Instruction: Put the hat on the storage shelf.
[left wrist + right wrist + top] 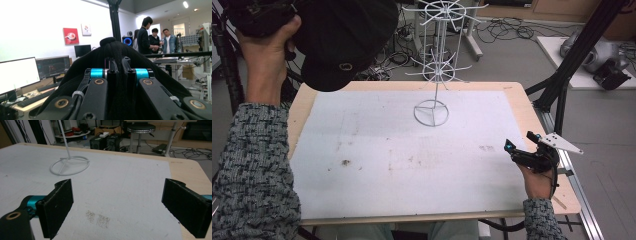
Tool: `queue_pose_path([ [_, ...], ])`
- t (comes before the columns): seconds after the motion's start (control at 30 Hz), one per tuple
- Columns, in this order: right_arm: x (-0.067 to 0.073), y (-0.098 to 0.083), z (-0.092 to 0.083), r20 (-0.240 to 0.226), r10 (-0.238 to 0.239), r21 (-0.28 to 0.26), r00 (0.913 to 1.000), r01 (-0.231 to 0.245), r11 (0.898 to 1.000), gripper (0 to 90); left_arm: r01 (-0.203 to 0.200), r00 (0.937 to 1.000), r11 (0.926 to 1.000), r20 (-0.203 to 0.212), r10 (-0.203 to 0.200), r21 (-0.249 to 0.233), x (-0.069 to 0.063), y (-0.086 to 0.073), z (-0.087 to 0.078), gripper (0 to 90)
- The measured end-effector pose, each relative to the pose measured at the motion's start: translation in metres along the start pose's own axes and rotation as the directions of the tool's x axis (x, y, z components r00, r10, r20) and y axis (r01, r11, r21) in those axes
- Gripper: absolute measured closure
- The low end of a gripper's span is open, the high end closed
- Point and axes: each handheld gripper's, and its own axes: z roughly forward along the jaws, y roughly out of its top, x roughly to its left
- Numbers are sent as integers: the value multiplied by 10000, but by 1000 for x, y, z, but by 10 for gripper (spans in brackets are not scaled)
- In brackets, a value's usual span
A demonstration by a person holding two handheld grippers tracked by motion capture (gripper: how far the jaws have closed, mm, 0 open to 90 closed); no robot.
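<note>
Left claw (259,17): sitting at the upper left of the high view, raised above the table's far left corner, gripped by the left hand (267,55). In the left gripper view the left claw (119,72) is clamping narrow on a fold of black fabric, the two jaws nearly meeting with cloth between them.

Cap (344,37): black, hanging from the left claw at the upper left of the high view, with a small round emblem facing the camera. In the left gripper view the cap (112,50) is bulging up over the jaws at frame centre.

Right claw (524,150): resting low at the lower right of the high view, near the table's right edge, held by the right hand (537,182). In the right gripper view the right claw (117,205) is standing wide, with nothing between the pads (58,202).

Rack (439,65): white wire stand with spoked tiers, standing upright at the upper centre of the high view, its ring base (69,165) lying on the mat.

Table (532,125): wooden, carrying a grey-white mat (402,155) bearing small stains.
</note>
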Motion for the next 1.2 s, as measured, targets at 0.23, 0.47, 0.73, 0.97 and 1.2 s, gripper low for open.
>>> queue_pose_path([
  [0.23, 0, -1, 2, -38, 9, -2, 10000, -9, 10000, 94, 119, 9999, 9997, 86, -118, -207, 4, 1, 15, 857],
  [0.47, -3, -2, 0, -32, 96, 4, 9999, -96, 10000, 94, 249, 9994, 9991, 244, -241, -342, 7, -6, 32, 857],
  [0.73, -3, -1, -2, -45, 46, -53, 10000, -46, 10000, 94, 379, 9985, 9993, 407, -378, -17, 14, -22, 44, 856],
  [0.97, -4, -1, -2, -91, 58, -83, 9999, -59, 9999, 94, 512, 9972, 9987, 556, -506, -79, 18, -33, 45, 855],
  [1.2, -3, -1, -1, -95, 38, -83, 9999, -38, 10000, 94, 887, 9949, 9959, 491, -879, -149, 23, -53, 40, 853],
])
